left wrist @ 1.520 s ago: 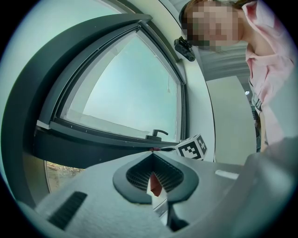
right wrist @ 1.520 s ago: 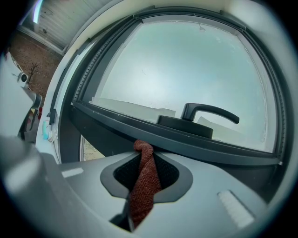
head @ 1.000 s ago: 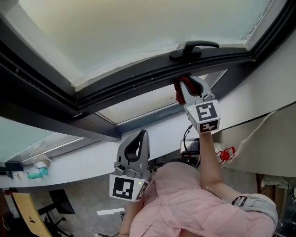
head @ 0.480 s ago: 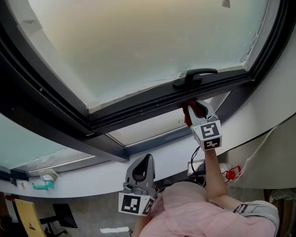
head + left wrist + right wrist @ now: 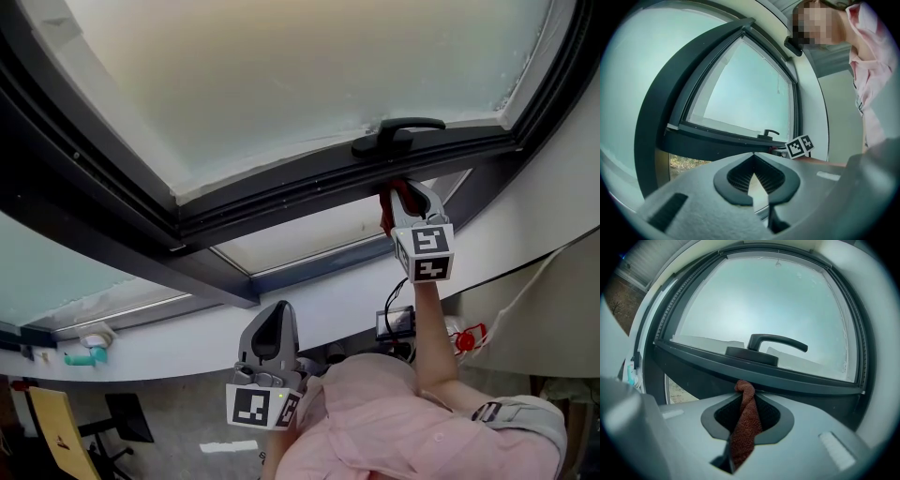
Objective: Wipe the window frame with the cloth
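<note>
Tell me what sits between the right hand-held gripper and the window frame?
A rust-red cloth, pinched in its jaws, tip against the frame; right gripper view.

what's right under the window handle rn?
Below the handle runs the dark frame rail. The rust-red cloth, pinched in the right gripper, appears to have its tip pressed against the rail. The patch of rail behind the cloth is covered.

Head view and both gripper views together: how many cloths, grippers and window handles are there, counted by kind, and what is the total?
Cloth: 1, reddish-brown
Grippers: 2, the left gripper shut with nothing in it, the right gripper shut on the cloth
Window handle: 1, dark
Total: 4
</note>
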Demonstrator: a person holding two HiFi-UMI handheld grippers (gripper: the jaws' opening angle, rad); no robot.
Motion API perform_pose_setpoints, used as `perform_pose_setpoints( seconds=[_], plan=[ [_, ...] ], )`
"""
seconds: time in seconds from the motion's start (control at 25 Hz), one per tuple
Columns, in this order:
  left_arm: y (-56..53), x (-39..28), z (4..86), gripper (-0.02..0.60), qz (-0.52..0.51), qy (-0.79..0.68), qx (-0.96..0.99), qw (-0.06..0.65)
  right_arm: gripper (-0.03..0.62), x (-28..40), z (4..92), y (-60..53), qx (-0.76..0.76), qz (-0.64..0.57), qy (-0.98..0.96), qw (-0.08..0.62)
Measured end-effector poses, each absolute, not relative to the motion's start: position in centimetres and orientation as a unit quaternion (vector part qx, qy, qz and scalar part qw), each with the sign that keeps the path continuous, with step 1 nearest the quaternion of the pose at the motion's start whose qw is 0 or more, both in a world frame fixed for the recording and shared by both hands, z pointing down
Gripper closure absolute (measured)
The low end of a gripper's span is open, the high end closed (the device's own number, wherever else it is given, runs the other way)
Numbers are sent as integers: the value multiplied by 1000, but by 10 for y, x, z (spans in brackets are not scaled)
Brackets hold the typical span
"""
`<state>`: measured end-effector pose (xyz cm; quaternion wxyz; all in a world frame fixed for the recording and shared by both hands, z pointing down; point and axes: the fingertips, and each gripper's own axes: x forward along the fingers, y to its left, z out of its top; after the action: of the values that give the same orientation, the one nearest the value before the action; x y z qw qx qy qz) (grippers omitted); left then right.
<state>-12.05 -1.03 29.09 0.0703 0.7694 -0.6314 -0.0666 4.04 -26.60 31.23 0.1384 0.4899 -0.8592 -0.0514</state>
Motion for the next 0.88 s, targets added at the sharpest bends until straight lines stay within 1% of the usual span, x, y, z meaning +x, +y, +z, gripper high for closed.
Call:
perform_pose_setpoints(
  seconds=[0.24,0.44,0.68,0.88],
  plan=[
    [4,-133,290,586,-65,-633,767,74,531,37,312,-250,485,-43,-858,161],
    [18,-141,297,586,-67,-621,776,88,531,47,303,-193,467,-22,-874,129],
    [27,-154,287,586,-74,-604,788,96,531,73,286,-118,485,4,-869,99],
    [30,-149,284,586,-81,-568,812,104,531,104,274,-69,531,-2,-842,95]
  ],
)
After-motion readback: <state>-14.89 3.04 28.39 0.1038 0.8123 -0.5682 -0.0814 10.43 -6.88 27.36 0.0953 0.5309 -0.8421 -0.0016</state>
